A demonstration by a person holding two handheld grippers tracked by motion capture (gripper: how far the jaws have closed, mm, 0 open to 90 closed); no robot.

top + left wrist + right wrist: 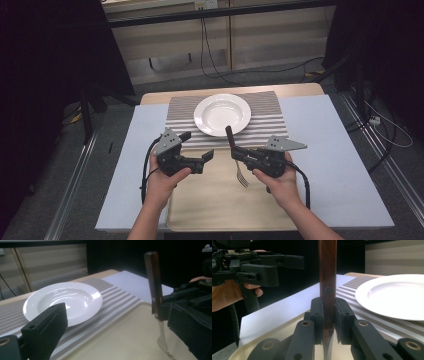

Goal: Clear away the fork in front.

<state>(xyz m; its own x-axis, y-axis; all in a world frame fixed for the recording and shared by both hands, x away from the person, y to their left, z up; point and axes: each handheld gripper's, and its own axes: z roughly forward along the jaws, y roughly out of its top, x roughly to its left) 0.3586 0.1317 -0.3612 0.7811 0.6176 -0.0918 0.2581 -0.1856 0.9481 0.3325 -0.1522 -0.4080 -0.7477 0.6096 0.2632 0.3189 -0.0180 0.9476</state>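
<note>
Fork (235, 150), light and stiff with a slick wooden handle: my right hand-held gripper (234, 151) clamps it mid-handle; left hand-held gripper (202, 147) stands apart.

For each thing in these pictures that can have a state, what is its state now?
Fork: held upright by its wooden handle, tines down over the tray.
Right gripper: shut on the fork's handle.
Left gripper: open, holds nothing.
Plate: empty, upright on the striped mat.
Striped mat: flat on the table, under the plate.
Tray: flat, nothing lying on it.
</note>
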